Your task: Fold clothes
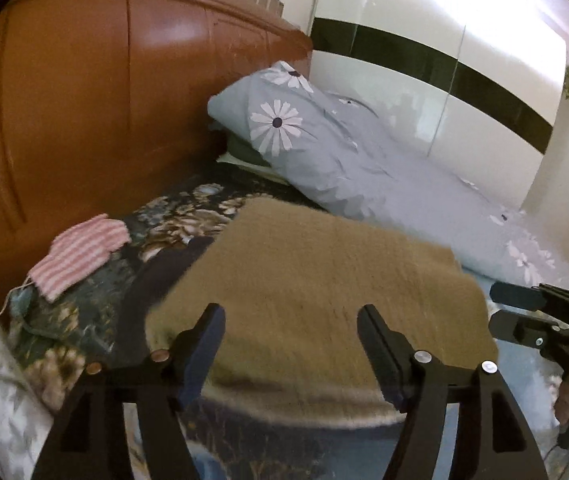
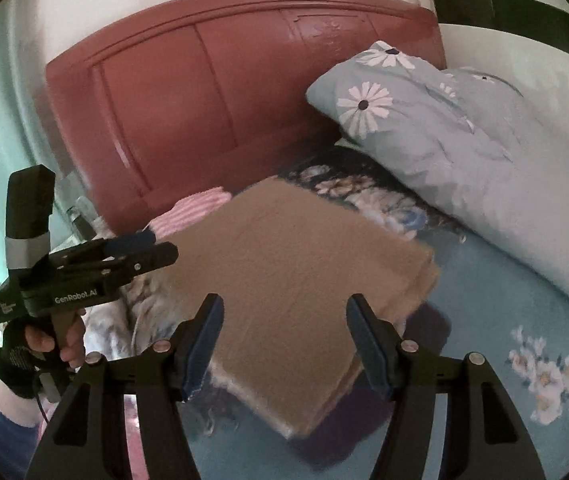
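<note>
We found the tan garment [image 2: 292, 280] already folded into a thick, soft rectangular stack, lying on the bed sheet [image 2: 496, 320] in front of both tools, with its stacked edges showing at the near and right sides. A pink striped garment [image 1: 80, 252] lay apart from it near the headboard [image 1: 84, 100], not yet folded as far as we could judge.

Risks we identified:
- The stacked layers looked loose and fluffy. A pinch on the top layer alone would likely peel the fold open.
- A fingertip dragged across the nap could skew the stack or shear its layers out of line.
- The grey flowered duvet [image 2: 464, 152] lay just beside the stack; a wide sweep could snag it.

Pose and finger state:
- The left gripper [image 1: 290, 320] sat above the near edge of the stack, pointed toward the headboard. Its fingers were spread wide and held nothing.
- The right gripper [image 2: 284, 312] was likewise above the near corner, fingers spread wide, holding nothing.
- In the right view the left tool was seen side-on at the stack's left edge, roughly level, gripped by a gloved hand [image 2: 32, 344].
</note>
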Tool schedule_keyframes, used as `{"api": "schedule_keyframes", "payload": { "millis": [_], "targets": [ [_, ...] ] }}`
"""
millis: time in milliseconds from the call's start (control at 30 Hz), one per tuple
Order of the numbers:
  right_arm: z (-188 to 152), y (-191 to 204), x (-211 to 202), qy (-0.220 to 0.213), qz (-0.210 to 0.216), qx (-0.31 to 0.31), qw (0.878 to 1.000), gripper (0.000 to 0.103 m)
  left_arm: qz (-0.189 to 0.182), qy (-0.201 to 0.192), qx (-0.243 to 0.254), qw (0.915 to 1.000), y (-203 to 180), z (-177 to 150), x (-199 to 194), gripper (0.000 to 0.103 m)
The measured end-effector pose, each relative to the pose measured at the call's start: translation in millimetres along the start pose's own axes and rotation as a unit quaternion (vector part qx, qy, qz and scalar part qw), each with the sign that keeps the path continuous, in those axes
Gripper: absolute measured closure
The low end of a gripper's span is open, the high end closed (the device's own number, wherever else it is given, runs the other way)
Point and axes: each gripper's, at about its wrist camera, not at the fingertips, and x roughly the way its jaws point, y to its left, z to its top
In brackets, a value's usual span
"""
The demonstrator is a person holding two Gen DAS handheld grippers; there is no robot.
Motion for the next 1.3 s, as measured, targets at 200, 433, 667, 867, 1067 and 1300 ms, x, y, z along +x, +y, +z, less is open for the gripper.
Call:
{"api": "schedule_keyframes", "payload": {
  "millis": [200,433,667,867,1067,1300],
  "targets": [
    [-45.0,9.6,-10.0,0.002,-0.007,0.011,1.0,0.036,0.019,0.007,-0.004,0.9998,-22.5,-50.5,-15.7,0.027],
    [-87.9,20.9,-23.1,-0.01,-0.044,-0.005,0.999,0.035,0.016,0.009,-0.039,0.9991,-36.2,-97.4,-20.9,0.013],
    [-119.8,10.4,-23.3,-0.015,-0.047,0.032,0.998,0.001,0.028,-0.017,-0.037,0.9988,-52.8,-123.7,-31.1,0.0],
    [-130.5,6.2,-20.9,-0.009,-0.05,0.057,0.997,0.001,0.046,-0.037,-0.044,0.9973,-57.7,-138.1,-39.4,0.0],
    [-141.9,15.4,-23.1,-0.017,-0.084,0.039,0.996,0.001,0.064,-0.045,-0.056,0.9953,-58.4,-154.1,-48.3,0.0],
    [-153.9,25.5,-23.9,-0.016,-0.125,0.025,0.992,0.001,0.076,-0.06,-0.095,0.9907,-50.8,-166.6,-57.8,0.0]
  ]
}}
